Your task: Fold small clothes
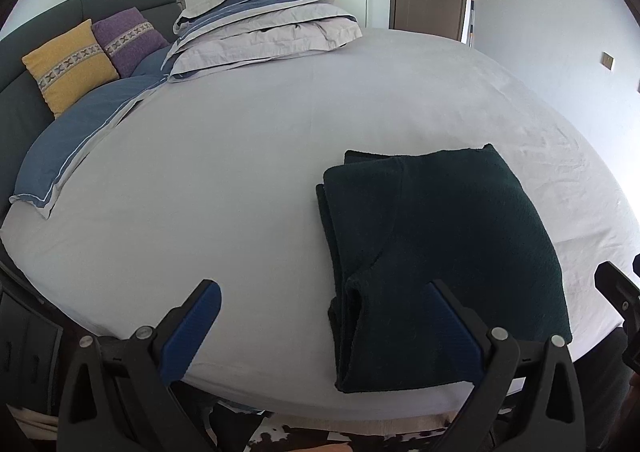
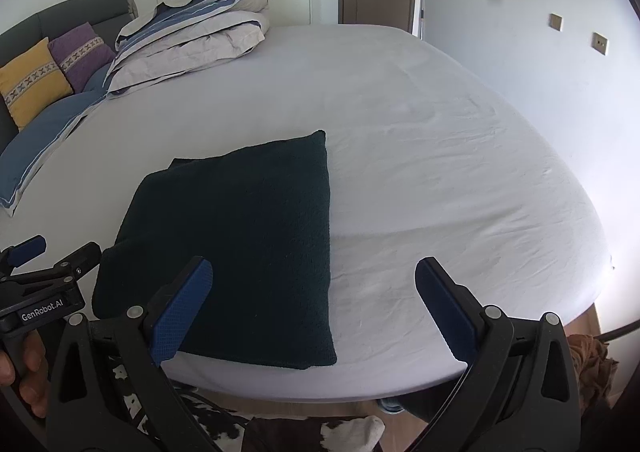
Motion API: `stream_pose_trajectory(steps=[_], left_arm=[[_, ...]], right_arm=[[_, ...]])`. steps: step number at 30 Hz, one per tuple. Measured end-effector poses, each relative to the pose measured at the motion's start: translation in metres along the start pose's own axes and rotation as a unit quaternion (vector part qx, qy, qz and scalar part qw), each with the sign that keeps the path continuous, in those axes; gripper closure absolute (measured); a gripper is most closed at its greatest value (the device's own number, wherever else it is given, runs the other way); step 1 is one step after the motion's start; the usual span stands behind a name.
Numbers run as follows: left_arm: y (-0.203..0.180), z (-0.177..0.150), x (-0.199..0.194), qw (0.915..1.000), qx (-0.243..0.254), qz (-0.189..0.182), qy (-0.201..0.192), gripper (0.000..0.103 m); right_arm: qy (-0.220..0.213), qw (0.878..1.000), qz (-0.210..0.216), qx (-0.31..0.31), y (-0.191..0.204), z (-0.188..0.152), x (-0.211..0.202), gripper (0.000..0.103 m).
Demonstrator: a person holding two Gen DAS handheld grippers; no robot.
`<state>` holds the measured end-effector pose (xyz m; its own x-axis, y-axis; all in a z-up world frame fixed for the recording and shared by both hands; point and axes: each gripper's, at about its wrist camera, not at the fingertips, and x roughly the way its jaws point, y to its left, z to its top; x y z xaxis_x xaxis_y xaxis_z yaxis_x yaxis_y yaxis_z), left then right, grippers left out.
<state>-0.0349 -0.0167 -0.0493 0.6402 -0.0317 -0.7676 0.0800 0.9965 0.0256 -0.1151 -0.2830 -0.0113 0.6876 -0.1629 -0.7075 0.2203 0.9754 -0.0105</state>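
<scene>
Dark green knitted garment (image 1: 440, 252), already folded into a thick rectangle, lies flat on the pale grey bed sheet (image 1: 240, 191) near the bed's front edge, long axis running from that edge away toward the far side. Stacked layer edges show on its left and near sides.

Left tongs (image 1: 326, 292): blue-padded jaws spread wide, holding nothing. Garment sits forward and to the right of them; the right jaw overlaps the garment's near left corner in view, contact cannot be told.

Right tongs (image 2: 314, 272): also wide open, empty. Garment lies forward-left; the left jaw sits over the garment's near edge, the right jaw over bare sheet.

Both tongs are close to the garment's near short edge, one at each near corner, neither clearly nearer. Judgement: fold looks nearly or fully done; the next move would likely be a last half-fold from the near edge away, or a smoothing/release.

Room: wide bare sheet beyond and right of the garment. Folded grey-blue duvet stack (image 1: 264, 27) and yellow cushion (image 1: 70, 65) well apart, far left of the garment. Near edge of garment is close to the bed edge, so little margin for pulling toward the tongs.
</scene>
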Motion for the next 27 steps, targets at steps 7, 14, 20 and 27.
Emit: stream_pose_trajectory(steps=[7, 14, 20, 27], left_arm=[[0.0005, -0.0008, 0.0019, 1.0000, 0.000, 0.003, 0.002, 0.000], [0.0008, -0.0020, 0.0023, 1.0000, 0.001, 0.003, 0.003, 0.000], [0.0028, -0.0029, 0.0025, 1.0000, 0.000, 0.003, 0.004, 0.000], [0.0038, -0.0039, 0.0027, 1.0000, 0.000, 0.004, 0.005, 0.000]], right_arm=[[0.002, 1.000, 0.000, -0.001, 0.0050, -0.0013, 0.0000, 0.000], [0.003, 1.000, 0.001, -0.002, 0.0084, -0.0034, 0.0010, 0.000], [0.005, 1.000, 0.002, -0.003, 0.0087, -0.0038, 0.0027, 0.000], [0.004, 1.000, 0.002, -0.004, 0.0101, -0.0052, 0.0025, 0.000]])
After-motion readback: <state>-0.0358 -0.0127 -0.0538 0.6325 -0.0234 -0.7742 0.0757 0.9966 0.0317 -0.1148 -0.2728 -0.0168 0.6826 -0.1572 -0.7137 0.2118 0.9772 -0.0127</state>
